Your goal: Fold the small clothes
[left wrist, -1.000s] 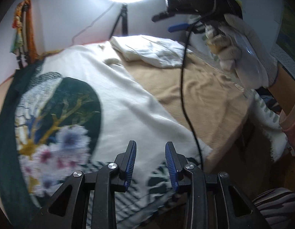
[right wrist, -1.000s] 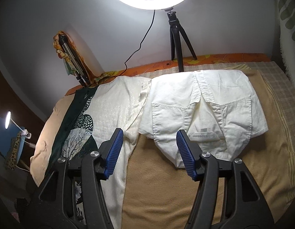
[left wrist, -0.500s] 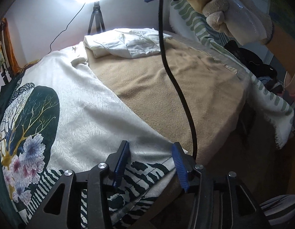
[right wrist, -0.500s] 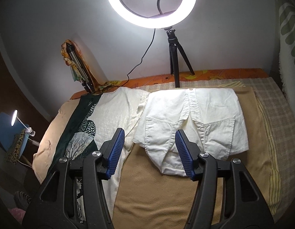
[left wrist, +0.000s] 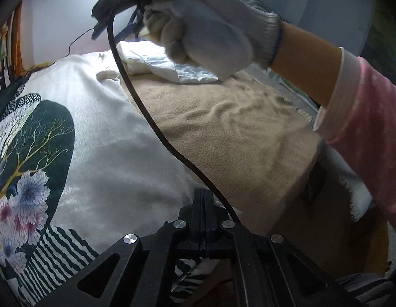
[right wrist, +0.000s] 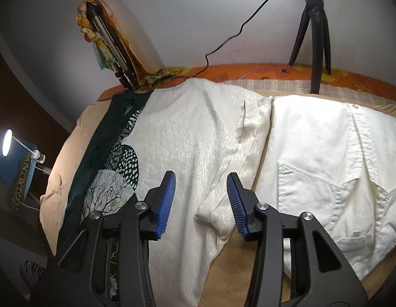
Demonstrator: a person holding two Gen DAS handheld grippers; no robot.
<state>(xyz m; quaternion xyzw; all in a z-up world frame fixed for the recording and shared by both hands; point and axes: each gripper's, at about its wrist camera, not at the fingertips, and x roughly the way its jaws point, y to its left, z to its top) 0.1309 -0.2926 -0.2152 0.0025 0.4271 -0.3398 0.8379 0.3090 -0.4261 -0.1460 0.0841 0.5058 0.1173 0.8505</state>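
The left tool (left wrist: 203, 199) has its fingers pressed flat together at the near hem of the printed cream garment (left wrist: 116, 138); whether cloth is pinched between them cannot be told. A black cable (left wrist: 146, 112) runs over that garment from the right tool (left wrist: 113, 10), which a white-gloved right hand (left wrist: 210, 30) holds above the bed.

In its own view the right tool (right wrist: 201, 199) stands wide apart with nothing between its blue pads (right wrist: 168, 202), hovering over the garment's plain cream side (right wrist: 198, 138), near a rumpled sleeve (right wrist: 251, 138).

Just beside it to the right lie the white shorts (right wrist: 331, 158), with a small sewn label (right wrist: 351, 241) whose writing is too faint to read.

Both pieces lie on a tan blanket (right wrist: 239, 273) with bare room along the near edge. A tripod (right wrist: 315, 33) stands by the wall.
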